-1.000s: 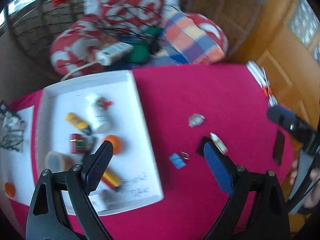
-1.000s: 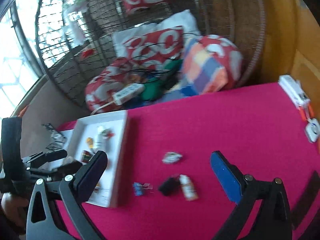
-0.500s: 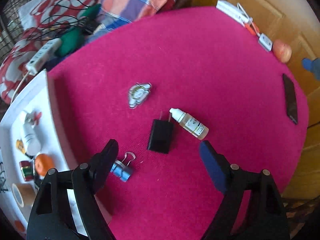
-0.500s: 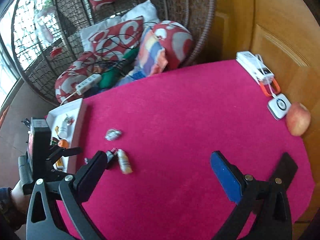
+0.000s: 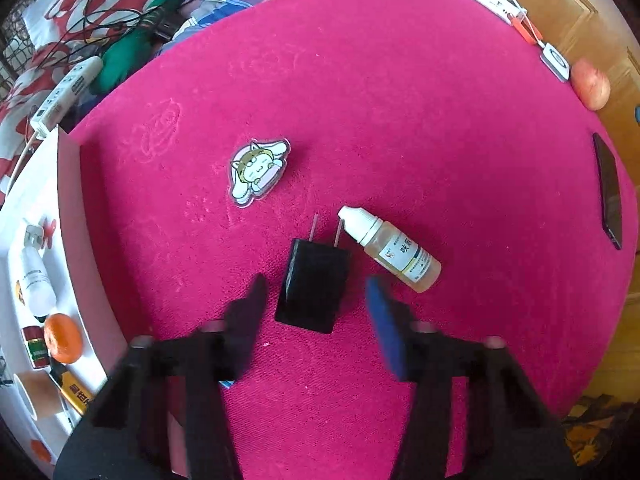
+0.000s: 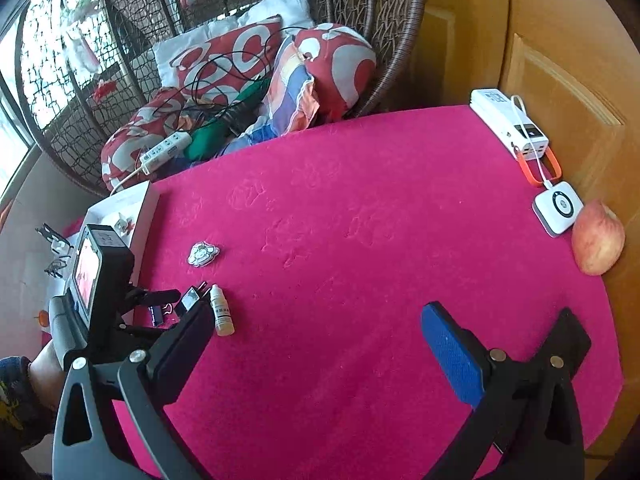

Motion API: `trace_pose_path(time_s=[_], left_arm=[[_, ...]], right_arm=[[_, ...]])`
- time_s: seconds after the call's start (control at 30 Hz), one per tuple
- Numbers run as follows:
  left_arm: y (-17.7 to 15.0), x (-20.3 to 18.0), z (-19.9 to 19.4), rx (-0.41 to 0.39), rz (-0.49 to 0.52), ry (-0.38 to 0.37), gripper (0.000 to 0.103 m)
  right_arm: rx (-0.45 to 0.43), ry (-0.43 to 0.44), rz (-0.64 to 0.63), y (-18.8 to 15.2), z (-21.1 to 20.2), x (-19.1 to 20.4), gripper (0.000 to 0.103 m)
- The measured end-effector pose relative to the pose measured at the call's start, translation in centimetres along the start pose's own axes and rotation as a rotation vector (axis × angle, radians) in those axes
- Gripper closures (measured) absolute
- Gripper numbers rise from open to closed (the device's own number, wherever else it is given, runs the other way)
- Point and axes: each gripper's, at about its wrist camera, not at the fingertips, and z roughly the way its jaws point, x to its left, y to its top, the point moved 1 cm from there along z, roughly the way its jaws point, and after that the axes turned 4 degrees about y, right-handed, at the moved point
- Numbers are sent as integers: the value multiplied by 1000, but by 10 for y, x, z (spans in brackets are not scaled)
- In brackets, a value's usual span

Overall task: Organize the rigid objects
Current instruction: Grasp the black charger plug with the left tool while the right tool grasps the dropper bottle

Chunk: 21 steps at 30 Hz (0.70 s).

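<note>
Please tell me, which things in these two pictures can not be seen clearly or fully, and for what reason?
- Left gripper, left wrist view: fingers motion-blurred.
- Binder clip, right wrist view: partly behind the left gripper; in the left wrist view almost wholly hidden under its finger.
- White tray, left wrist view: cut off by the frame's left edge.
- Dropper bottle: label print too small to read.
- Black plug adapter, right wrist view: small, partly behind the right gripper finger.

Dropper bottle (image 5: pixel 394 250) lies just right of the black plug (image 5: pixel 314 290); bare cloth (image 5: pixel 180 272) on its left.
</note>
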Motion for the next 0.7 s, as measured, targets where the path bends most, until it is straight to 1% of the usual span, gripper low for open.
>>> trace_pose_path(time_s=[0.03, 0.17, 0.4, 0.43, 0.47, 0.5, 0.53, 0.57, 0.7], left_arm=[[-1, 1, 0, 5, -10, -4, 74], [-3, 11, -13, -28, -64, -39, 74], [-14, 32, -67, -122, -188, -82, 74], [-17, 39, -78, -141, -212, -81, 74], [-20, 45, -86, -156, -232, -80, 74], [-21, 46, -93, -165, -246, -78, 74], [-26, 53, -101, -176, -266, -74, 74], [-31, 60, -109, -187, -290, -68, 74], [-51, 82, -127, -206, -376, -49, 74]], right_arm=[[7, 2, -7, 1, 3, 1, 0], [45, 20, -43, 2, 17, 8, 0], [125, 51, -176, 1, 59, 48, 0], [144, 58, -206, 1, 68, 56, 3], [160, 65, -231, 0, 76, 63, 11], [175, 70, -252, -2, 83, 70, 17], [189, 76, -273, -3, 91, 76, 35], [206, 80, -289, -4, 99, 82, 49], [273, 102, -320, -10, 125, 97, 49]])
